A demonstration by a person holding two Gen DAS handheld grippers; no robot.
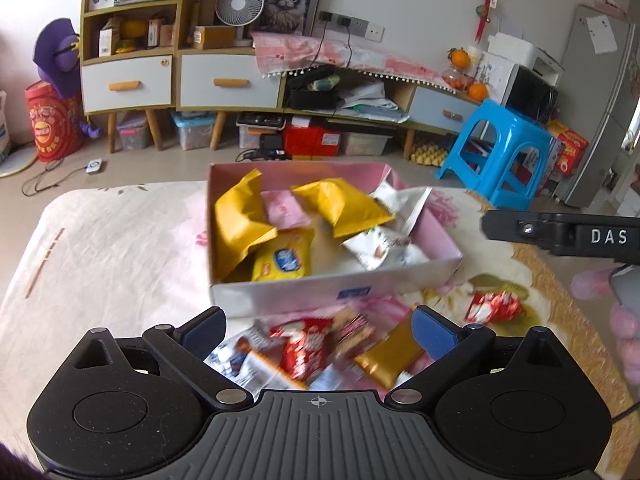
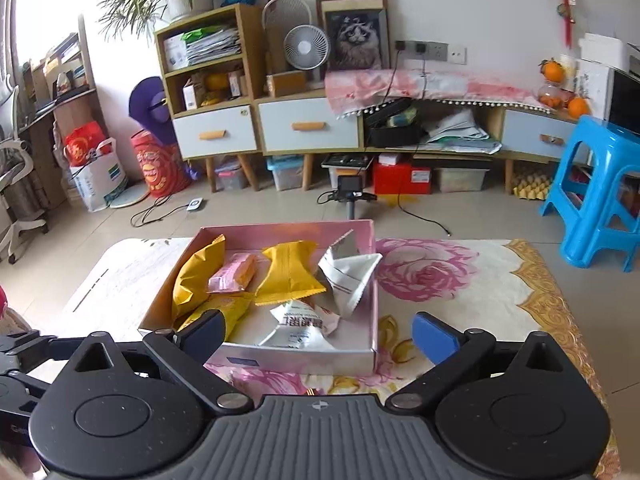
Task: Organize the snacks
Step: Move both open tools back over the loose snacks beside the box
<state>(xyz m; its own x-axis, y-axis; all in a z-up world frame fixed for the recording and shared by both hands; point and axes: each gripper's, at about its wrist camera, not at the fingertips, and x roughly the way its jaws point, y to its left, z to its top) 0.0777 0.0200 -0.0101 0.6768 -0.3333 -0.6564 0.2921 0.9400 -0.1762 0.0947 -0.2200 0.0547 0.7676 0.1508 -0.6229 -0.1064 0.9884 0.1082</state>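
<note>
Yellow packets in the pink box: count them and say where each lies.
3. One large packet leans against the left wall of the box, one lies in the middle, and a printed one sits at the near left. Others may be buried underneath.

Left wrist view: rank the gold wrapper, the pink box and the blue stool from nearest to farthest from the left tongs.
1. Gold wrapper: on the table, just inside the right finger of the open left tongs.
2. Pink box: straight ahead, mid-table.
3. Blue stool: on the floor, far right.
</note>
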